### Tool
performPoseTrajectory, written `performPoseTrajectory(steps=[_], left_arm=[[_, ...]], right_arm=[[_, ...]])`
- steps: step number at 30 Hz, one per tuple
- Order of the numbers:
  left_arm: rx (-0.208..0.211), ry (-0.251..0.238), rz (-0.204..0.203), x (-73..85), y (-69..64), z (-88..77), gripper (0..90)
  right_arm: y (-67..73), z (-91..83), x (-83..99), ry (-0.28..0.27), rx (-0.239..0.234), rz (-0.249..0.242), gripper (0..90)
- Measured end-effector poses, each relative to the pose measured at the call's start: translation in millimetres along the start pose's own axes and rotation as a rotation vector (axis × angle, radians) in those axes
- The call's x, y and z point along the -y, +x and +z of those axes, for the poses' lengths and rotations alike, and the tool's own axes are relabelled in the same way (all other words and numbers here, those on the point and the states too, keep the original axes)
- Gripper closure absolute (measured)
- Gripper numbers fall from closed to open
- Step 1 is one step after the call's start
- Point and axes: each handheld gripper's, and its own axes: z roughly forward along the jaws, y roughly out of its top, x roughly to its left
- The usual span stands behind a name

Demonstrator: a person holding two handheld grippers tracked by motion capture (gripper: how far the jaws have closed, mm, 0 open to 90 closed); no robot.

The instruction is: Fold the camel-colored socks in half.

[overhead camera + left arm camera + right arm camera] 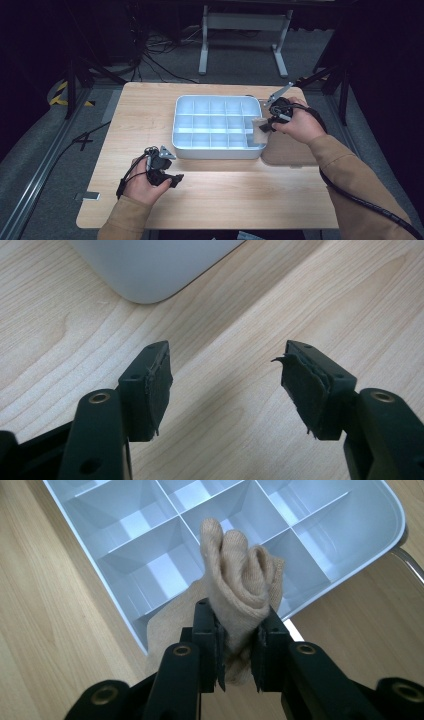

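One white plastic tray (218, 125), divided into fifteen compartments, all bare, sits on the pale wooden table (210, 200). The right gripper (239, 650) clenches one bunched beige knitted cloth (240, 580), which rises past its fingertips above the tray's near edge. The left gripper (225, 385) rests released, tray corner just ahead.

A pale wooden table (215, 195) sits on grey floor (40, 150), black cables (160, 55) trail behind, a grey metal stand (245, 22) beyond them.

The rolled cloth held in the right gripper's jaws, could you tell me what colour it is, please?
The rolled cloth is plain beige, best seen in the right gripper view.
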Motion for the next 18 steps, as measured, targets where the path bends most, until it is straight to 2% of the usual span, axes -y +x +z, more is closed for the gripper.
performPoseTrajectory(steps=[4,10,12,14,18], left_arm=[[-0.001,0.006,0.001,-0.3,-0.1,0.6,37.4],[0.004,0.000,0.006,-0.7,1.1,0.6,37.4],[0.008,-0.004,-0.004,-1.4,0.3,1.9,37.4],[0.003,0.006,0.014,-2.0,0.8,3.0,37.4],[0.010,0.013,0.007,-1.9,0.8,3.2,37.3]], right_arm=[[1.6,5.8,-2.2,0.013,0.000,-0.037,75.8],[2.9,14.7,-5.3,0.034,-0.008,-0.051,75.8],[2.8,18.7,-6.7,0.042,-0.011,-0.054,75.9],[3.6,22.1,-7.2,0.055,-0.010,-0.062,75.8],[6.0,30.8,-7.9,0.095,-0.002,-0.082,75.8]])
